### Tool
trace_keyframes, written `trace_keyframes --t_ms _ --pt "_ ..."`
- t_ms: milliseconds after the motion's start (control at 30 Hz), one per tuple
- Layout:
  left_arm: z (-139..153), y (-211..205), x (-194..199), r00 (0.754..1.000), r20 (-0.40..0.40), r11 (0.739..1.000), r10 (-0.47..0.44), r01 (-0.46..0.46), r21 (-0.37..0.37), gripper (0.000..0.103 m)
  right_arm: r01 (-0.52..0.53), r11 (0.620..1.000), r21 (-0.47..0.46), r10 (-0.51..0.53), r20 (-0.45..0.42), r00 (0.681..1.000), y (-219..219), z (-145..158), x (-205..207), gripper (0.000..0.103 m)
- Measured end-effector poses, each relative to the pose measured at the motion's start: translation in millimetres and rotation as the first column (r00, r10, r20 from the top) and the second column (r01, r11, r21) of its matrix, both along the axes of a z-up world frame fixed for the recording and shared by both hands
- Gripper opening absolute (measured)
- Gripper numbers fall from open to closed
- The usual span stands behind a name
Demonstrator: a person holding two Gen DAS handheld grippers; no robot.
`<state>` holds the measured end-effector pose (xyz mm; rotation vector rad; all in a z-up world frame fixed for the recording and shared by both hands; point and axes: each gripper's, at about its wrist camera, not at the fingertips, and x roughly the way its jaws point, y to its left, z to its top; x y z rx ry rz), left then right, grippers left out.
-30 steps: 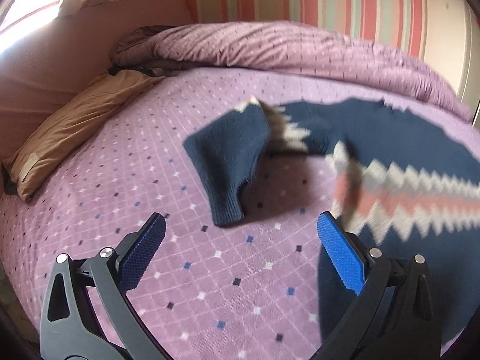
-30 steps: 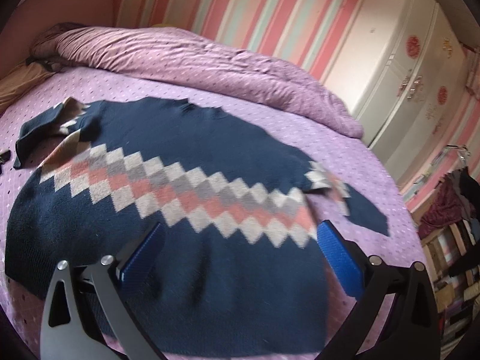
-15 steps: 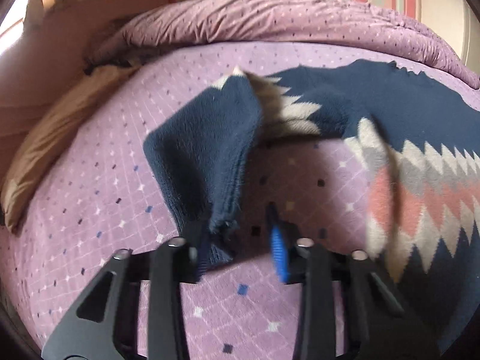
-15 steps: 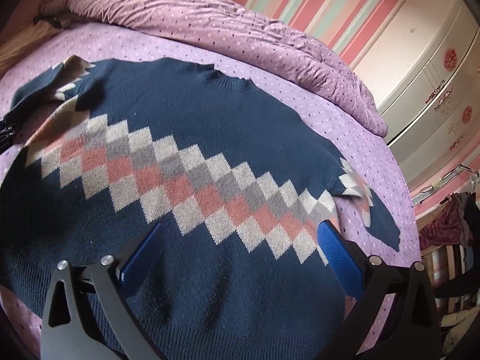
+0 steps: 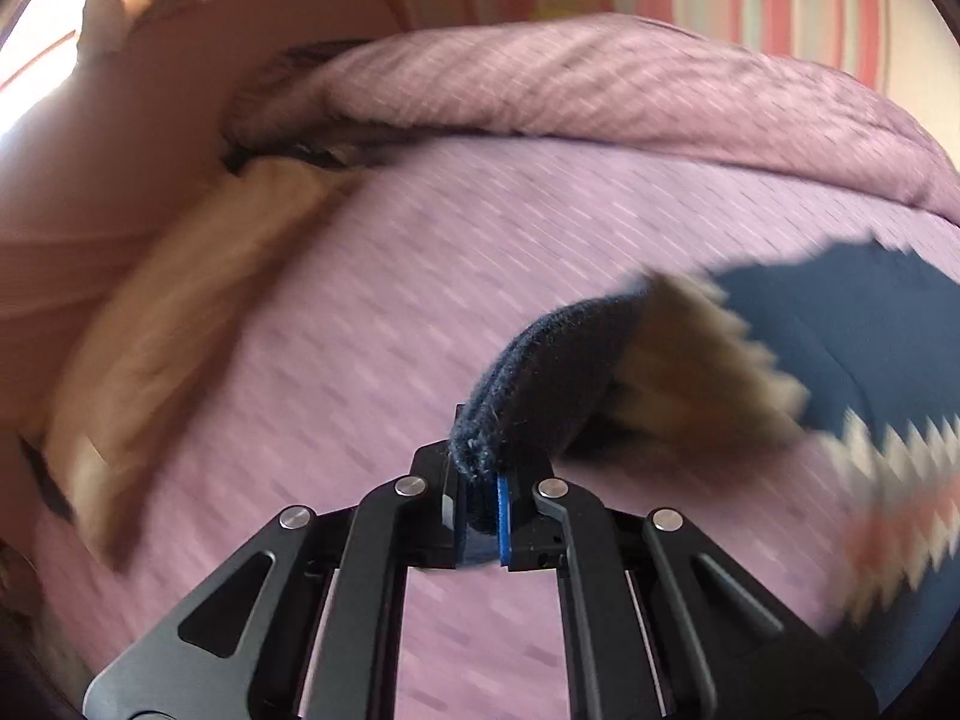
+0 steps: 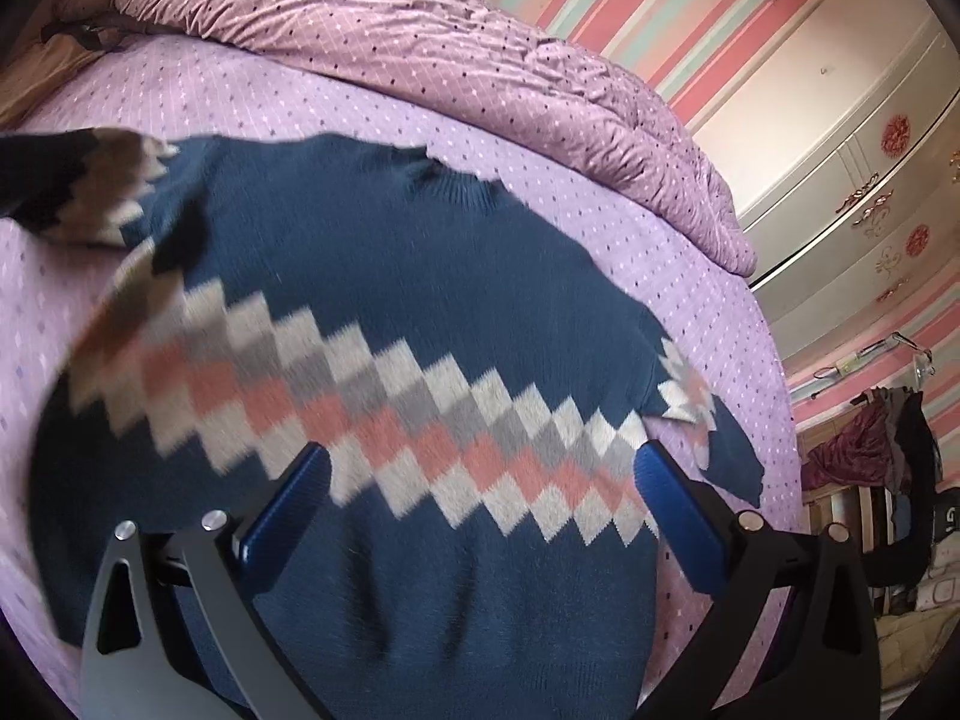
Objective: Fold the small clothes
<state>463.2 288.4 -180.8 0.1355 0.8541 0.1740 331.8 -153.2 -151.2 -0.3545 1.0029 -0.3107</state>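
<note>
Bedding fills both views: a purple bedspread [image 6: 708, 312] lies under everything, with a rolled duvet [image 6: 420, 36] far beyond both tools and a tan pillow [image 5: 180, 300] off to the left gripper's left.

On the bedspread, spread flat and face up, is the sweater [image 6: 372, 276], navy with a diamond band across the chest. Its body lies directly ahead of and beneath the right gripper [image 6: 483, 492], hem nearest the tool, collar farthest. Laid out this way, it is ready for the sleeves to be turned in first.

The right sleeve [image 6: 714, 438] rests on the spread just beyond the right gripper's right finger, untouched. That gripper hangs over the chest band with its jaws wide apart and nothing between them, probably waiting for its own sleeve.

The left sleeve [image 5: 576, 360] is off the bed, arching up from the shoulder to the left gripper [image 5: 480, 504]. Its jaws have just been closing and now pinch the cuff [image 5: 480, 456] between the pads, the knit edge bunched above them. Holding the cuff rather than mid-sleeve gives control of the whole length, so it can likely be carried across onto the body.
</note>
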Motion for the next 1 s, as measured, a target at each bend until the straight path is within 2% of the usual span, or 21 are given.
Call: trace_keyframes --t_ms 100,200,267,300,333,367,400,500,533,600,667,700,767,867,933,1000 --pt "9 44 45 0.999 -0.036 1.0 -0.025 0.025 0.0 0.005 0.015 1.0 0.025 -0.015 0.026 1.0 33 28 13 0.101" --pt "0 60 76 0.996 -0.071 0.998 -0.059 0.059 -0.004 0.006 0.014 1.0 0.01 -0.014 0.074 0.997 60 47 25 0.101" --pt "-15 68 91 0.992 -0.111 0.998 -0.056 0.053 -0.03 0.017 0.011 1.0 0.028 -0.014 0.096 0.995 75 58 37 0.101" --pt "-21 71 95 0.991 -0.127 0.999 -0.044 0.04 -0.03 0.03 0.01 0.999 0.038 -0.014 0.106 0.994 83 63 43 0.101" --pt "-29 75 98 0.99 -0.139 0.999 -0.024 0.021 -0.025 0.072 0.008 0.999 0.042 -0.013 0.109 0.994 87 66 47 0.101" --pt "-32 78 100 0.991 -0.133 1.0 -0.014 0.012 -0.017 0.098 0.005 0.999 0.047 -0.01 0.111 0.994 94 68 53 0.101" --pt "-37 84 99 0.992 -0.123 1.0 0.003 -0.003 -0.005 0.1 0.002 0.999 0.051 -0.008 0.116 0.993 99 69 59 0.101" --pt "-44 104 92 0.99 -0.136 0.996 0.03 -0.041 -0.077 0.1 -0.012 0.998 0.054 0.005 0.127 0.992 109 69 70 0.101" --pt "-43 112 87 0.991 -0.131 0.99 0.038 -0.056 -0.13 0.1 -0.02 0.998 0.052 0.014 0.128 0.992 113 67 74 0.101" --pt "-46 125 74 0.992 -0.114 0.962 0.06 -0.088 -0.257 0.1 -0.035 0.998 0.051 0.028 0.123 0.992 120 62 79 0.101" --pt "-59 135 63 0.992 -0.101 0.915 0.071 -0.105 -0.39 0.097 -0.05 0.997 0.05 0.045 0.107 0.993 123 53 81 0.101" --pt "-66 138 60 0.992 -0.101 0.897 0.079 -0.115 -0.427 0.093 -0.059 0.997 0.041 0.054 0.098 0.994 126 47 82 0.101" --pt "-87 141 58 0.99 -0.115 0.841 0.085 -0.134 -0.524 0.069 -0.077 0.997 0.02 0.075 0.086 0.994 131 40 84 0.101" --pt "-112 137 65 0.982 -0.156 0.789 0.107 -0.179 -0.588 0.047 -0.089 0.996 -0.001 0.089 0.075 0.993 133 33 84 0.101" --pt "-128 135 67 0.97 -0.197 0.752 0.141 -0.234 -0.616 0.045 -0.088 0.996 -0.005 0.088 0.074 0.993 133 31 85 0.101" --pt "-133 133 62 0.963 -0.202 0.727 0.179 -0.267 -0.633 0.045 -0.086 0.996 -0.003 0.086 0.077 0.993 130 31 87 0.101"
